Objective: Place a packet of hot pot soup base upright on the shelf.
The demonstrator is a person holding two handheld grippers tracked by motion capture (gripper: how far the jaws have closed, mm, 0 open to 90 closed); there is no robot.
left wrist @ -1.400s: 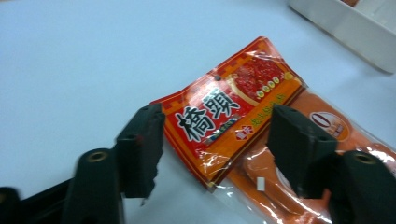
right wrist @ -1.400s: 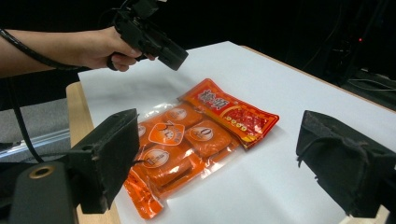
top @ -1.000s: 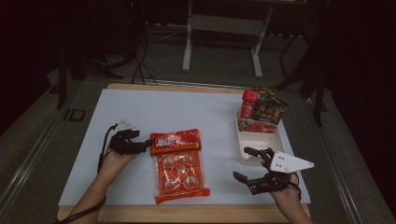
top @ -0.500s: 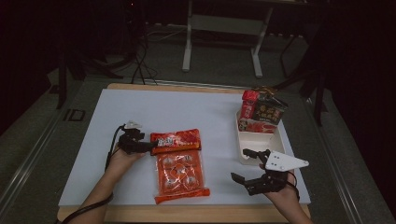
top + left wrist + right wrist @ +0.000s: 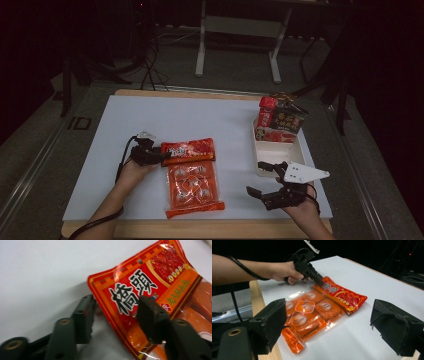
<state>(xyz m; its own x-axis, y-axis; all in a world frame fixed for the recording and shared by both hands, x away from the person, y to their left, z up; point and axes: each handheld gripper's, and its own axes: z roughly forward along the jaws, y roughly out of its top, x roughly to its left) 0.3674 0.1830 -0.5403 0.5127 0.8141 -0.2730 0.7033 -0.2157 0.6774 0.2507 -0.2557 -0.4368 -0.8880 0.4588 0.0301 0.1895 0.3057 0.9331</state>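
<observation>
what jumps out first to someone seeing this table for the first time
The red sauce packet near the table's middle draws the eye first, with the left claw open around its corner. It overlaps the far end of a clear orange snack bag lying toward the near edge. At far right, more red packs stand in a white tray, near the open right claw.

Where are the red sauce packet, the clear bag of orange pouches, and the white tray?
red sauce packet (image 5: 189, 150), high view, label middle
clear bag of orange pouches (image 5: 192, 186), high view, centre
white tray (image 5: 272, 151), high view, bare floor
</observation>
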